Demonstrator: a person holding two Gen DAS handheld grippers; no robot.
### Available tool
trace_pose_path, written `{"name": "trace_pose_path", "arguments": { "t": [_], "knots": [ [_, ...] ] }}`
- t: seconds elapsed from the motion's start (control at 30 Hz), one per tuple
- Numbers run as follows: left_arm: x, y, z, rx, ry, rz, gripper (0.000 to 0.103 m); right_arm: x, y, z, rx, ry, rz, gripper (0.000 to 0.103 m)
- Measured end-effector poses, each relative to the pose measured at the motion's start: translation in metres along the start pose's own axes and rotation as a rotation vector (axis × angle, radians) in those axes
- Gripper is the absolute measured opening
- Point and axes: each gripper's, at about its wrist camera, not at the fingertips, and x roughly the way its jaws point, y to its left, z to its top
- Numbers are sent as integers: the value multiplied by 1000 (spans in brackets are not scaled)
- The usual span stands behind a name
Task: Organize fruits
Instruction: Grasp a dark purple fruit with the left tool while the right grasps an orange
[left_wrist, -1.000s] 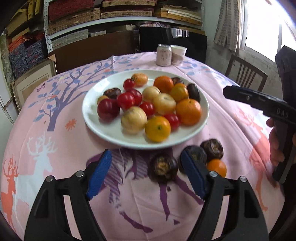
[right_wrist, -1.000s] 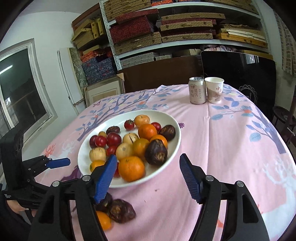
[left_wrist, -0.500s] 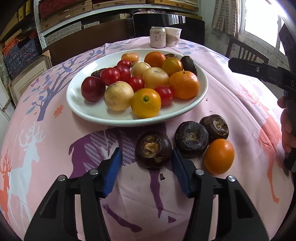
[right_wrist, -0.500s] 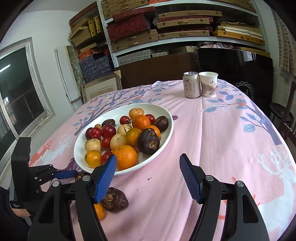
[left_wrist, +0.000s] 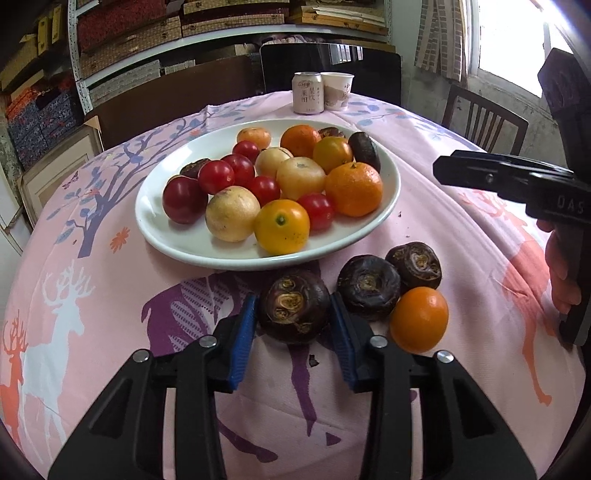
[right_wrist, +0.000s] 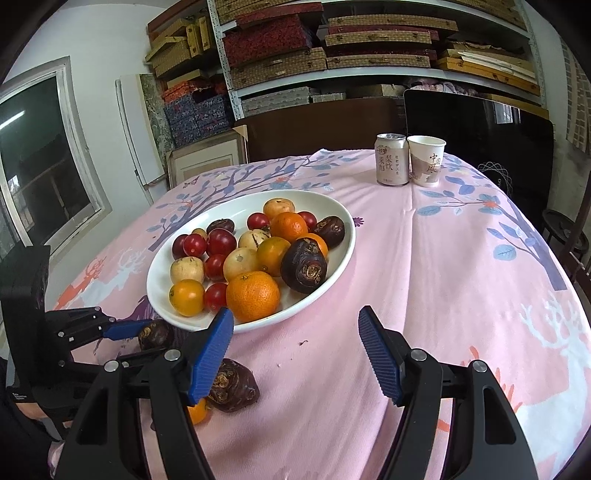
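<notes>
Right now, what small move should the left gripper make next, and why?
Probably close the left gripper fully on the dark water chestnut: its blue pads already flank it on the tablecloth, below the white plate.
</notes>
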Motion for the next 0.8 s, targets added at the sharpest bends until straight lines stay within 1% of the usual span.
{"name": "trace_pose_path", "arguments": {
  "t": [0.13,0.2,0.23,0.27,0.33,0.4,0.43,0.5,0.67,0.7,0.73,0.77,0.8],
  "knots": [
    [-3,5,1,-23,-5,13,38,-3,9,-6,-33,21,35,71],
    [-3,7,1,-31,-2,23,39,-4,18,-11,-29,52,89,71],
    [-3,8,1,-35,-1,23,39,-4,26,-14,-38,75,131,71],
    [-3,9,1,-39,0,24,39,-3,36,-18,-67,92,150,70],
    [-3,12,1,-48,2,30,39,-2,61,-29,-173,115,119,65],
    [-4,14,0,-58,1,31,39,4,76,-38,-229,168,102,63],
    [-4,15,0,-62,2,30,39,7,80,-40,-224,201,113,63],
    [-3,15,-1,-64,7,32,39,10,80,-42,-191,226,127,63],
    [-4,14,-1,-59,4,39,39,12,87,-43,-189,224,94,63],
    [-4,15,-1,-62,4,40,39,11,86,-44,-183,226,101,60],
    [-4,16,-1,-64,4,41,39,12,86,-45,-170,237,130,58],
    [-4,16,-2,-67,5,41,39,13,86,-46,-159,249,159,58],
    [-3,16,-2,-68,7,42,39,13,86,-46,-162,251,162,58]
  ]
}}
